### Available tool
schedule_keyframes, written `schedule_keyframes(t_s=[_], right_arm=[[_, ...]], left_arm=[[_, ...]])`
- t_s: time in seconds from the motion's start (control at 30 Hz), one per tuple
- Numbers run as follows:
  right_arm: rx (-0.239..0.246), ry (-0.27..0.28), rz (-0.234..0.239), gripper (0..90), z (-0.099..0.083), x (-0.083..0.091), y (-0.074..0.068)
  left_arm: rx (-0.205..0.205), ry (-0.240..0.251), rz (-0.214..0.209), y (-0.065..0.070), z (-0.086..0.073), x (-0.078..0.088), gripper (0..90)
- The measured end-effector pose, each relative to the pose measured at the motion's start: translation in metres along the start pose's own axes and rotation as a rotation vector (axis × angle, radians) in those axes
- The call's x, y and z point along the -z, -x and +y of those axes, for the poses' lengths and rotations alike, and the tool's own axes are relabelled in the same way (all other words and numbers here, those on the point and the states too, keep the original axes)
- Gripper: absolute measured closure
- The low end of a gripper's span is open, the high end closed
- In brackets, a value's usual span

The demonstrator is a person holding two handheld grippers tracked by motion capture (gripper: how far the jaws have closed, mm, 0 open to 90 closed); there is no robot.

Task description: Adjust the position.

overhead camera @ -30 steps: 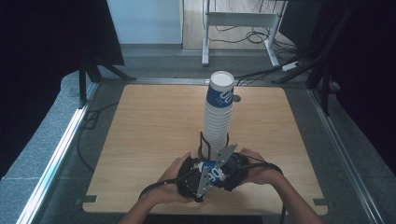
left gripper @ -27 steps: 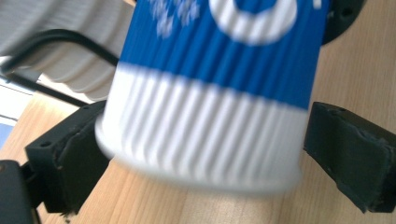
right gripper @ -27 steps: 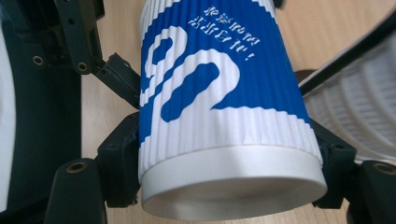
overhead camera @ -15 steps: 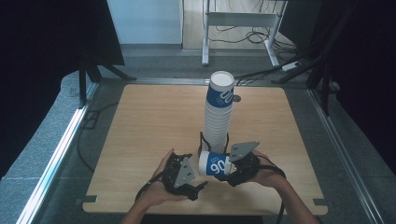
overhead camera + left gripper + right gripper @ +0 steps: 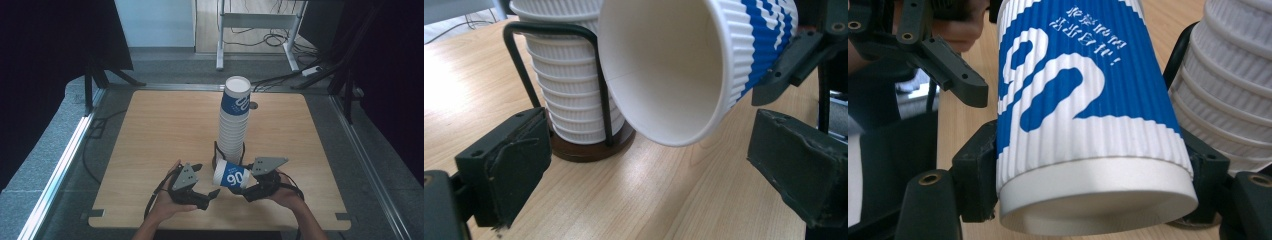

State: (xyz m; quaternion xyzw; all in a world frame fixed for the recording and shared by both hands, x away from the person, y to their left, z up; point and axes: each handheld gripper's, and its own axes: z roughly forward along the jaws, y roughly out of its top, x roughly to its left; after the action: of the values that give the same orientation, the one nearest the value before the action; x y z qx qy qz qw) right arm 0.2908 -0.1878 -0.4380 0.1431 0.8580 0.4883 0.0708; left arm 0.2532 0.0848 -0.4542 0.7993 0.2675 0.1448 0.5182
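Note:
A white and blue ribbed paper cup [image 5: 231, 176] lies on its side above the table, mouth toward my left gripper. My right gripper [image 5: 243, 184] is shut on the cup [image 5: 1073, 100], its jaws pressing both sides near the base. My left gripper [image 5: 207, 197] stands open just left of the cup's mouth [image 5: 664, 65], with nothing between its jaws. Behind them a tall stack of the same cups [image 5: 234, 120] stands in a black wire holder [image 5: 594, 75] on a round brown base [image 5: 589, 147].
The wooden table [image 5: 150, 130] is bare to the left, right and behind the stack. Its front edge is close under both hands. Cables trail from both grippers. Beyond the table's far edge is a floor with a metal frame [image 5: 255, 20] and more cables.
One second ago both grippers were bunched together at the cup. My left gripper has drawn away to the left and stands open. The right gripper keeps the cup, now held sideways.

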Motion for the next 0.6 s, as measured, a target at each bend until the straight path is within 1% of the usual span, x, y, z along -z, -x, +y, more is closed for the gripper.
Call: schedule_keyframes(t_s=[0.07, 0.17, 0.23, 0.33, 0.37, 0.4, 0.47, 0.5, 0.53, 0.6], right_arm=[[-0.017, 0.030, 0.002, 27.2, -0.003, 0.000, -0.001], [-0.051, 0.084, 0.001, 27.2, -0.007, -0.003, -0.001], [-0.067, 0.109, -0.002, 27.2, -0.011, -0.005, -0.002], [-0.092, 0.154, -0.013, 27.2, -0.016, -0.007, -0.003], [-0.099, 0.170, -0.019, 27.2, -0.018, -0.007, -0.003], [-0.104, 0.185, -0.028, 27.2, -0.020, -0.007, -0.003], [-0.114, 0.216, -0.037, 27.2, -0.024, -0.007, -0.003], [-0.114, 0.216, -0.037, 27.2, -0.024, -0.007, -0.003], [-0.118, 0.242, -0.038, 27.2, -0.027, -0.007, -0.003], [-0.119, 0.240, -0.040, 27.2, -0.028, -0.008, -0.004]], left_arm=[[0.027, 0.016, -0.004, -0.002, 0.001, 0.002, 4.9], [0.052, 0.022, 0.006, -0.004, 0.000, 0.004, 4.8], [0.073, 0.026, 0.004, -0.005, -0.001, 0.005, 4.9], [0.114, 0.036, -0.016, -0.006, -0.003, 0.007, 5.0], [0.114, 0.036, -0.016, -0.006, -0.003, 0.007, 5.1], [0.140, 0.045, -0.030, -0.007, -0.005, 0.008, 5.2], [0.164, 0.053, -0.043, -0.008, -0.006, 0.008, 5.4], [0.164, 0.053, -0.043, -0.008, -0.006, 0.008, 5.4], [0.174, 0.057, -0.051, -0.008, -0.006, 0.008, 5.4], [0.187, 0.061, -0.065, -0.007, -0.006, 0.007, 5.4]])
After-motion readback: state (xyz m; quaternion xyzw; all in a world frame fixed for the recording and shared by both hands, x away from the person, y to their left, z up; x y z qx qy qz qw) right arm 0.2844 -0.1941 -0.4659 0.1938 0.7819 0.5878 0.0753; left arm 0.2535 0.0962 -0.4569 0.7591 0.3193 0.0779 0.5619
